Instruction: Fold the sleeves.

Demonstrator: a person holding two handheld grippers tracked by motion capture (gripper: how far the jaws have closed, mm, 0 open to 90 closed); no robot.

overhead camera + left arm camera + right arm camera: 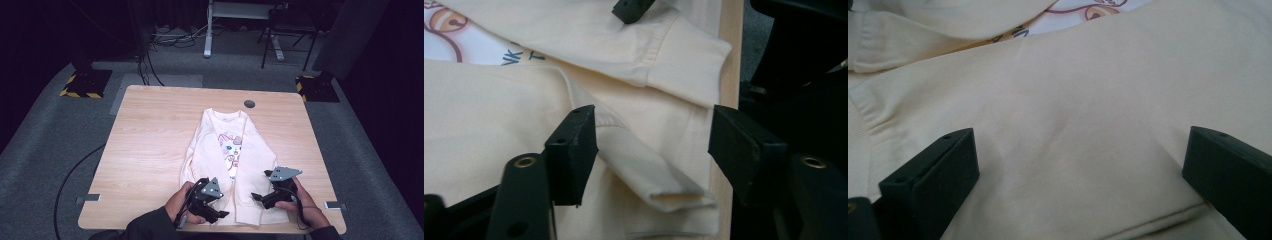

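- nearest the high camera, two dark-sleeved forearms are seen coming in from the bottom edge, each hand wrapped around a black gripper at the near edge of the wooden table [150, 130].
- a cream sweatshirt [220, 150] with a cartoon print [231, 147] on its chest is laid flat on the table, right of the middle, with its collar towards the far edge and its hem at the near edge.
- both sleeves are folded in over the body — their cuffs are found near the hem.
- the left gripper [222, 214] is held at the near left corner of the garment, low over the hem.
- in the left gripper view its jaws are seen standing apart; a folded cuff [659, 172] lies between them, yet no pad is pressed on it, so nothing is gripped.
- the right gripper [256, 197] is held at the near right part of the garment, over the folded right sleeve.
- in the right gripper view its jaws are seen spread wide over plain cream cloth [1073, 125] — nothing is pinched between them.
- one black jaw tip of the other gripper [631, 7] is caught at the top of the left gripper view, resting at the ribbed cuff of the other sleeve.
- a small dark round insert [249, 104] is set into the tabletop beyond the collar, well apart from the sweatshirt.
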